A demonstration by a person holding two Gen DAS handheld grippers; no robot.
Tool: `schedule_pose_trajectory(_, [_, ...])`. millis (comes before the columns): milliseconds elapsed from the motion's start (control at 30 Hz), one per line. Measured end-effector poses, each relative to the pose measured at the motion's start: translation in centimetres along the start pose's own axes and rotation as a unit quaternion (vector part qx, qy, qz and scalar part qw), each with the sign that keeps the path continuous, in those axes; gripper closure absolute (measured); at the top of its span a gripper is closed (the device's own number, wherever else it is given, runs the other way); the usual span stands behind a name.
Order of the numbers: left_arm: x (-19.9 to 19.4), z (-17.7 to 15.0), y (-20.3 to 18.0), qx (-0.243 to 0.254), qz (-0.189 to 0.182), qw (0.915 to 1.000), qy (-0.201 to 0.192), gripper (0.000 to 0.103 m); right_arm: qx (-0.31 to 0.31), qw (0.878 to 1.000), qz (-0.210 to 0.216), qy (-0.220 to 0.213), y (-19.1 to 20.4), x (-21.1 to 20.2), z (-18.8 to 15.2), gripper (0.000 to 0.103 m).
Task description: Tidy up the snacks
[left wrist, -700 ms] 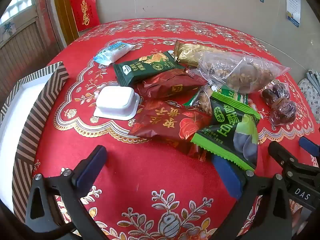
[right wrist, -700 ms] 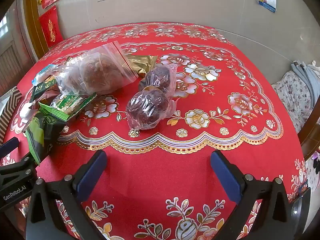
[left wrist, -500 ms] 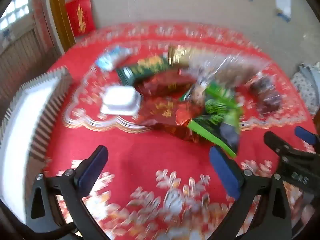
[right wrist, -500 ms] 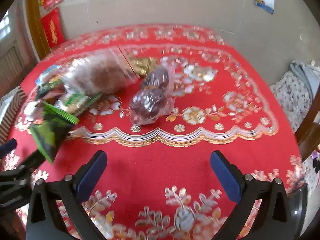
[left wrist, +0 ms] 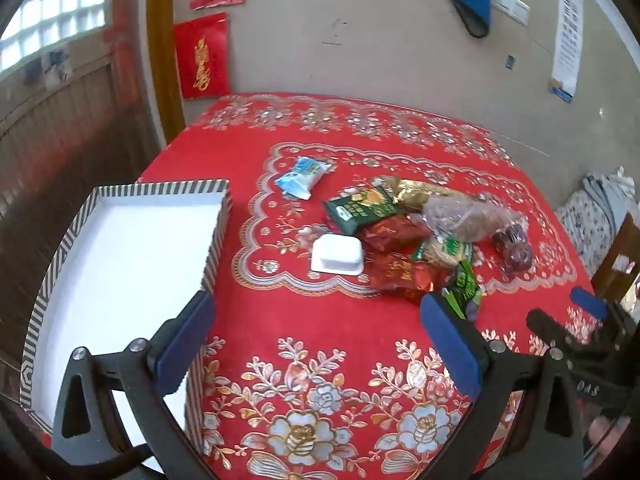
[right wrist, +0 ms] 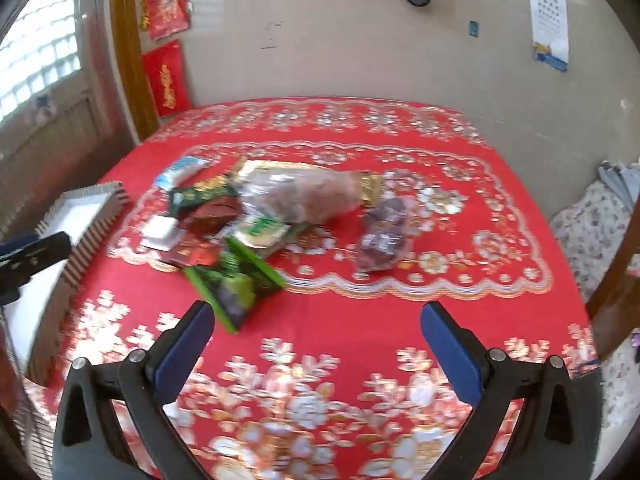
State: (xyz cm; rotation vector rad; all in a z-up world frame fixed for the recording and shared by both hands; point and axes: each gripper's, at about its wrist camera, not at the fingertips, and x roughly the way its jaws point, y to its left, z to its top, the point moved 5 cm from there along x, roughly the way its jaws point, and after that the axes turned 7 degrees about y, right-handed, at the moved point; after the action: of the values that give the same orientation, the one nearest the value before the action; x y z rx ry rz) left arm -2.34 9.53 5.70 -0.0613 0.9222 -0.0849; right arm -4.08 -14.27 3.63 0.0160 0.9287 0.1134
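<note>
Several snacks lie in a heap on the red tablecloth: a white plastic cup (left wrist: pixel 337 255), a dark green packet (left wrist: pixel 362 209), red packets (left wrist: pixel 404 272), a clear bag of nuts (left wrist: pixel 468 216), a blue-white packet (left wrist: pixel 303 172), a bright green packet (right wrist: pixel 232 284) and wrapped dark dates (right wrist: pixel 382 238). A striped box with a white inside (left wrist: pixel 120 264) stands at the table's left edge. My left gripper (left wrist: pixel 316 344) is open above the cloth, near the box's corner. My right gripper (right wrist: pixel 316 344) is open too, short of the heap, nothing between its fingers.
The table (left wrist: pixel 320 360) is covered by a red flowered cloth and ends near a tiled wall behind. A wooden chair (left wrist: pixel 616 256) and patterned fabric stand at the right. The right gripper's tip (left wrist: pixel 584 312) shows at the left view's right edge.
Both grippers have pulled back and risen from the snack heap, so the whole table and the striped box show now. Both stay open; nothing was picked up.
</note>
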Motion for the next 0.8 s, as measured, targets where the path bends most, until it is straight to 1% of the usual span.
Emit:
schedule_pose_trajectory(133, [0.0, 0.4, 0.4, -0.002, 0.011, 0.9999, -0.008, 0.001, -0.004, 1.0, 0.004, -0.002, 1.3, 0.2, 0.0, 0.0])
schedule_pose_trajectory(267, [0.5, 0.4, 0.3, -0.006, 0.005, 1.0, -0.003, 0.001, -0.011, 1.0, 0.01, 0.006, 2.1, 0.8, -0.1, 0.0])
schedule_pose_trajectory(667, [1.7, 0.8, -0.9, 0.017, 0.023, 0.9996, -0.004, 0.001, -0.01, 1.0, 0.015, 0.012, 2.2, 1.4, -0.2, 0.0])
schedule_pose_trajectory(800, [2.1, 0.7, -1.4, 0.02, 0.023, 0.9995, -0.002, 0.001, -0.011, 1.0, 0.012, 0.01, 2.3, 1.4, -0.1, 0.0])
